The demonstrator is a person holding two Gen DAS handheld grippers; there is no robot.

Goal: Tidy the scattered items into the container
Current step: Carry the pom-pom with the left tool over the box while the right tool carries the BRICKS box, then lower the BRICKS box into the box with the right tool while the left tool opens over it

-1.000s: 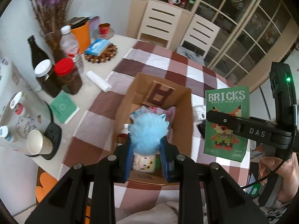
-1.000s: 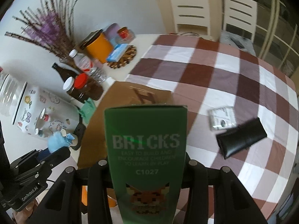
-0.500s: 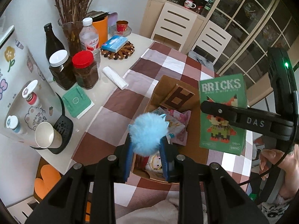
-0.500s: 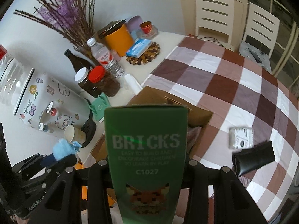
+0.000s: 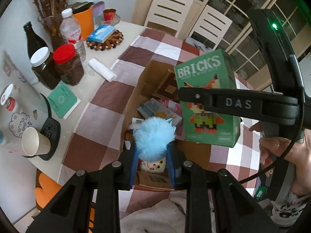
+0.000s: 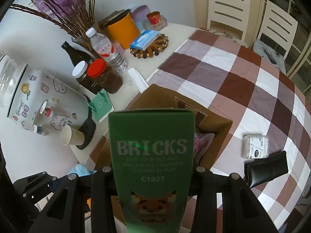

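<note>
Cardboard box (image 5: 143, 89) sits open on the checked tablecloth (image 5: 101, 120) near the table's left edge, already holding packets. From the left wrist, the left gripper (image 5: 153, 155) hangs over the box's near end, its blue pads pinching a fluffy blue toy (image 5: 153, 137); the right gripper (image 5: 196, 97) reaches in sideways, clamping a green BRICKS carton (image 5: 206, 71) above the box's right wall. Only the right wrist view shows a white packet (image 6: 255, 146) beside a black pouch (image 6: 266, 169), lying outside the box toward the table's right edge.

right tool (image 6: 151, 174) clamps green box (image 6: 151, 155) | above cardboard box (image 6: 215, 128)
</note>
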